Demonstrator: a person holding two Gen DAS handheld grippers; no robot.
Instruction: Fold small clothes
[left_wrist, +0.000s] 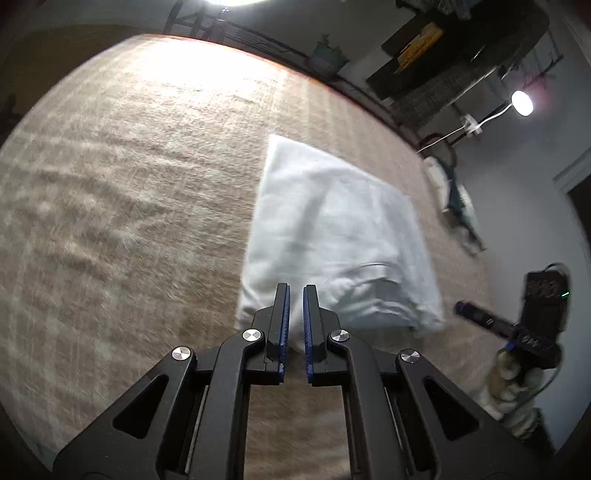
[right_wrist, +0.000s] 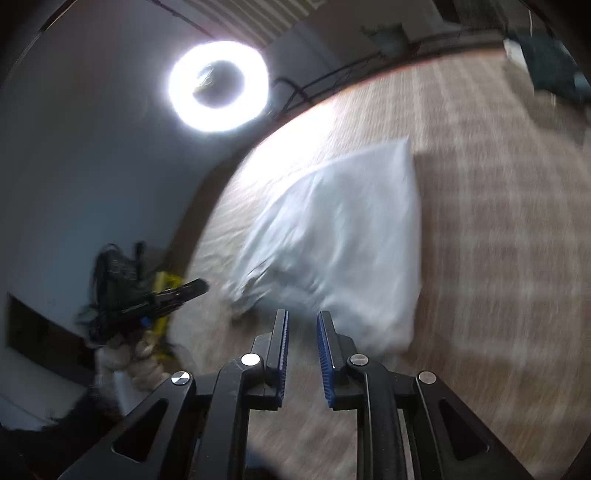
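Lying folded on carpet (left_wrist: 129, 184): white garment (left_wrist: 332, 236)

Bare beige carpet (left_wrist: 122, 206) spreads open left of the folded white cloth (left_wrist: 332, 236), its only obstacle. Along the far edge stand a dark rack (left_wrist: 207, 26), a ring light (right_wrist: 218, 85) and a plant pot (left_wrist: 327, 57).

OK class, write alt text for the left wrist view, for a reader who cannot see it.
A folded white cloth lies on a beige plaid surface, just beyond the left gripper, whose nearly closed blue-padded fingers hold nothing. The right gripper hovers at the right edge.
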